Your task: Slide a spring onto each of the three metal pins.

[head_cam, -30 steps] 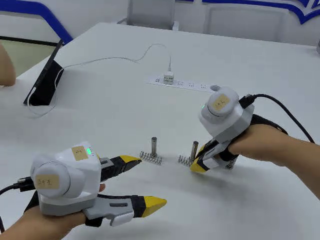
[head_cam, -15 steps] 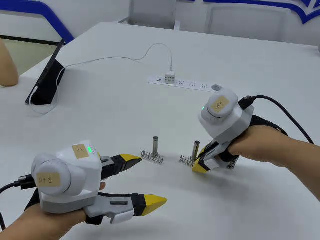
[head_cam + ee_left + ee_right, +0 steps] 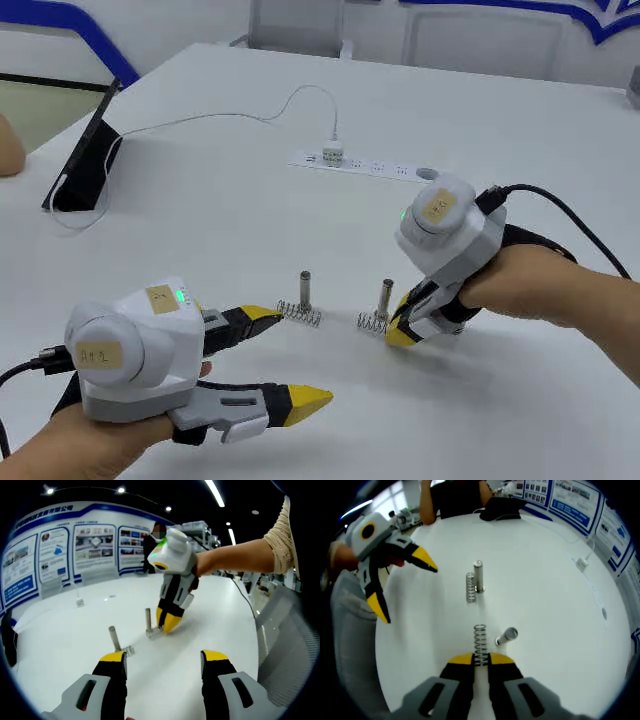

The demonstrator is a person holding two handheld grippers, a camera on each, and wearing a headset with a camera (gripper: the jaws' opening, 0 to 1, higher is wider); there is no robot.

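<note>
White workbench: the left gripper (image 3: 300, 355) hovers with its yellow-tipped jaws spread and empty, near the left pin (image 3: 305, 287), a short upright grey metal post. A loose spring (image 3: 300, 314), thin silver coil, lies at that pin's foot. Right of it stands the second pin (image 3: 386, 297), where the right gripper (image 3: 400, 335) pinches a second spring (image 3: 371, 321) by one end.

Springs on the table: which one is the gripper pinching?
The spring at the right gripper: one end sits between its closed yellow tips. The other spring lies loose on the table beside the farther pin, untouched.
</note>
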